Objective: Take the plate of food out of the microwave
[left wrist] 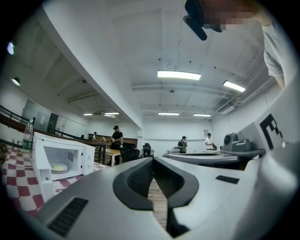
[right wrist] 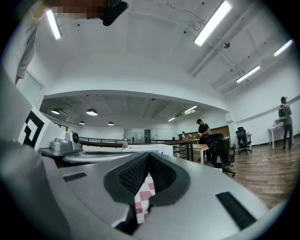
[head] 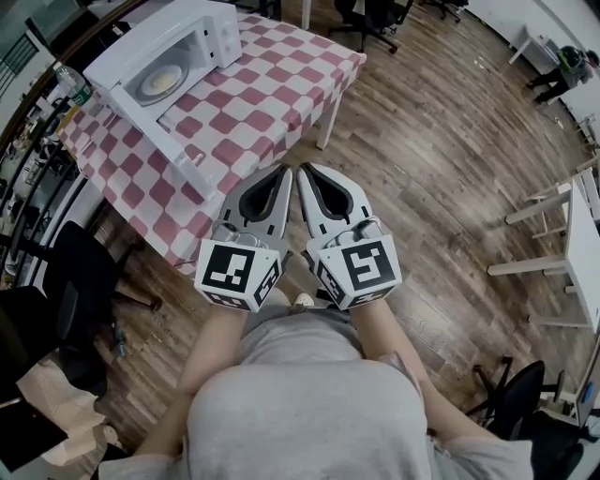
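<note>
A white microwave stands at the far left of the checkered table, its door swung wide open. Inside lies a plate of food, also seen in the left gripper view as a pale plate in the open microwave. My left gripper and right gripper are held side by side near my body, off the table's front edge, well short of the microwave. Both are shut with nothing between their jaws. Along the left gripper I see wood floor; along the right gripper I see tablecloth.
A bottle stands behind the microwave. Black office chairs are beyond the table, another chair at my left. A white table stands at the right. People stand far back in the room.
</note>
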A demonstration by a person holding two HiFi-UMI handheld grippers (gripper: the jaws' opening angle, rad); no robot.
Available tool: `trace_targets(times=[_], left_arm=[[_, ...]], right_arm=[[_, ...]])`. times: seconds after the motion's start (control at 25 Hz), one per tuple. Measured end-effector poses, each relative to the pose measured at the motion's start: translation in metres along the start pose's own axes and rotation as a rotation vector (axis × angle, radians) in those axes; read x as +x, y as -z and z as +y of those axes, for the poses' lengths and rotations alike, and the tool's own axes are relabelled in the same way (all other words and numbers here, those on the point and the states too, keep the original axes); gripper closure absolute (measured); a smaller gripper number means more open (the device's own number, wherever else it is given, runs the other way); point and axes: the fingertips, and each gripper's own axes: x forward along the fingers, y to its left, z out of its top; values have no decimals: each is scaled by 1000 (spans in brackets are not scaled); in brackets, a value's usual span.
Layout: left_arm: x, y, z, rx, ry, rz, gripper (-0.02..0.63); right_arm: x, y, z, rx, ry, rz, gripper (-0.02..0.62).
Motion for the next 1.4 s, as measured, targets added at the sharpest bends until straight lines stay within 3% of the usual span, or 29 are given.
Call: trace_targets(times=[0.8,1.4], left_arm=[[58,8,53,-14,-162,6,604],[111,11,133,-40,-308,0,604]], right_arm=[[56,12,-45,-1,-93,25,569],[134,26,-72,-17,-200,59,569]])
